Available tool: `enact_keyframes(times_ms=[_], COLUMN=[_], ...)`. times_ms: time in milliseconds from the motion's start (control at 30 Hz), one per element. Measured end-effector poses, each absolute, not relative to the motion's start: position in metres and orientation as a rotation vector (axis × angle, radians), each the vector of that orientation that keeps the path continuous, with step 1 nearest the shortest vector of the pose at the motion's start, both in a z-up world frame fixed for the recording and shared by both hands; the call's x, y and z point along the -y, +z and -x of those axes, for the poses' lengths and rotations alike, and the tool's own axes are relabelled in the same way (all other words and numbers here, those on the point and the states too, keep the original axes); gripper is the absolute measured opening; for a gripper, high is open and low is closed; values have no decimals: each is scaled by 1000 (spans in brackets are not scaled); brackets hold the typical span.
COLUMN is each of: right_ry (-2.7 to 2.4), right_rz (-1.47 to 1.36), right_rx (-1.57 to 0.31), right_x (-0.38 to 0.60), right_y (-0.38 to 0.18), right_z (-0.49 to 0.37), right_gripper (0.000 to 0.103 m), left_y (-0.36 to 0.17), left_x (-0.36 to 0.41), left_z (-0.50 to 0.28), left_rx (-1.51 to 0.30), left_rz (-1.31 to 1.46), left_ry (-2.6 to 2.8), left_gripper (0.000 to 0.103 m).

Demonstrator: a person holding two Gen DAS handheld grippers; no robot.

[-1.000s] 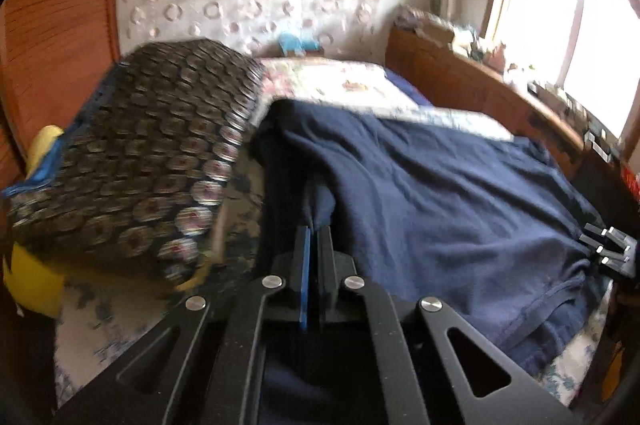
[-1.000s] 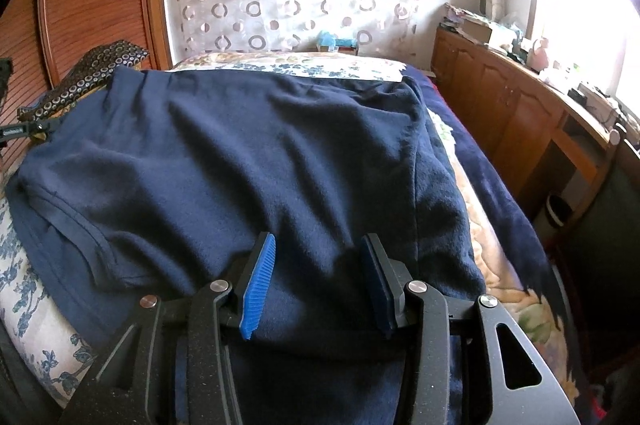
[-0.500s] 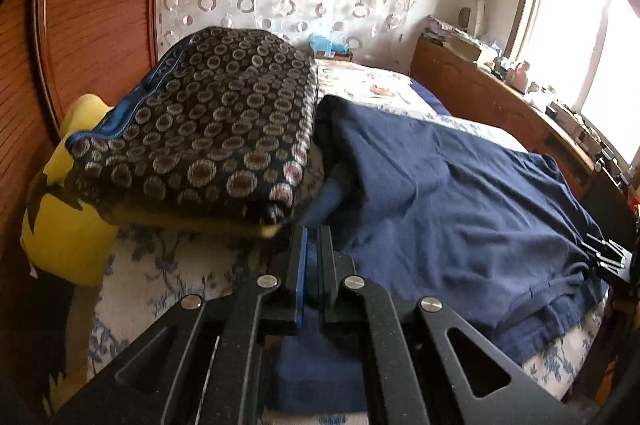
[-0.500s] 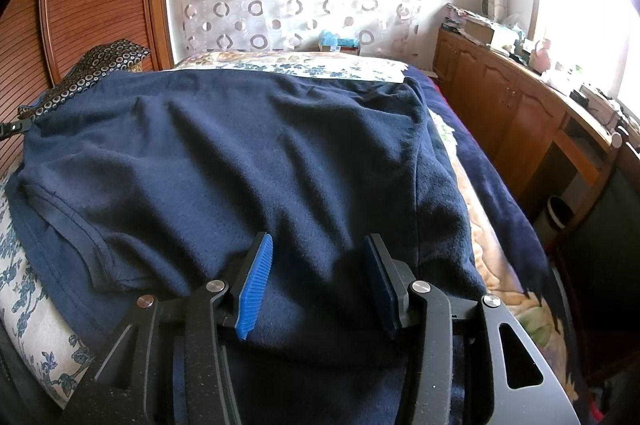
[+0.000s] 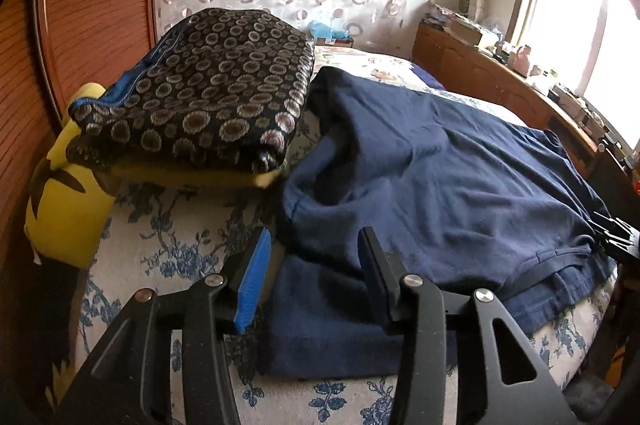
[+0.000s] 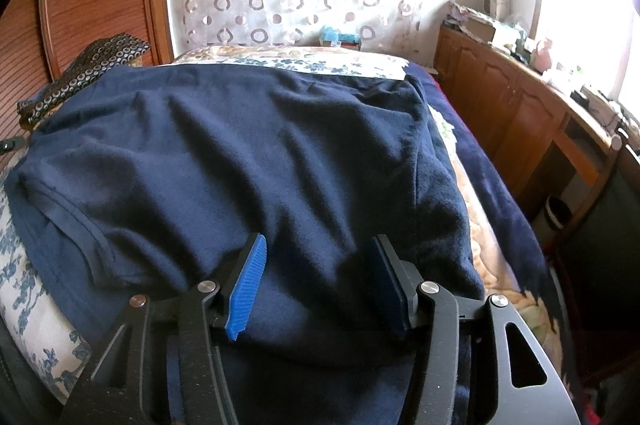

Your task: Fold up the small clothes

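A navy shirt (image 5: 440, 185) lies spread over the floral bed sheet (image 5: 172, 245), with a sleeve (image 5: 324, 329) folded near the front edge. My left gripper (image 5: 316, 237) hovers over that sleeve edge. Its jaws are opening, the cloth lies under the gap, and the pads do not press it. In the right wrist view the same shirt (image 6: 240, 153) fills the bed. My right gripper (image 6: 319, 241) stands over its near hem. Its jaws are opening too, and a soft bulge of cloth sits between them, untouched by the pads. The right gripper's tips (image 5: 616, 233) show at the shirt's far side.
A dark folded cloth with ring patterns (image 5: 208, 93) rests on a yellow pillow (image 5: 68, 209) at the left, against a wooden headboard (image 5: 88, 5). A wooden cabinet (image 6: 520, 117) with clutter runs along the right under a bright window. A blue blanket (image 6: 492, 177) hangs off the bed's right side.
My left gripper was shut on a fold of the navy shirt, carried it sideways and down, and has now opened, leaving the cloth on the bed. My right gripper's jaws have widened a little.
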State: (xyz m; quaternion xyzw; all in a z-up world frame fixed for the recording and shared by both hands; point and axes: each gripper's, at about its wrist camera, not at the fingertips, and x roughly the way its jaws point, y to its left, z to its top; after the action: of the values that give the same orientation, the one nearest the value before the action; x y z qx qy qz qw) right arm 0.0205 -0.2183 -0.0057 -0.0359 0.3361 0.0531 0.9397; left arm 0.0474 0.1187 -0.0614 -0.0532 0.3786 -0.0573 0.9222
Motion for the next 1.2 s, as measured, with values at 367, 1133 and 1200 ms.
enact_keyframes(times_ms=[367, 1133, 1200], right_ry=[119, 143, 142], right_rz=[71, 86, 85], right_rx=[-670, -695, -694], right_x=[220, 219, 220], right_y=[-8, -4, -5], right_z=[-15, -21, -20], right_gripper=[57, 68, 69], left_y=[-73, -74, -74], left_x=[-117, -102, -101], left_z=[-46, -65, -65], left_rx=[-829, -877, -876], left_rz=[115, 59, 66], left_ry=[-144, -164, -185], left_gripper=[50, 37, 25])
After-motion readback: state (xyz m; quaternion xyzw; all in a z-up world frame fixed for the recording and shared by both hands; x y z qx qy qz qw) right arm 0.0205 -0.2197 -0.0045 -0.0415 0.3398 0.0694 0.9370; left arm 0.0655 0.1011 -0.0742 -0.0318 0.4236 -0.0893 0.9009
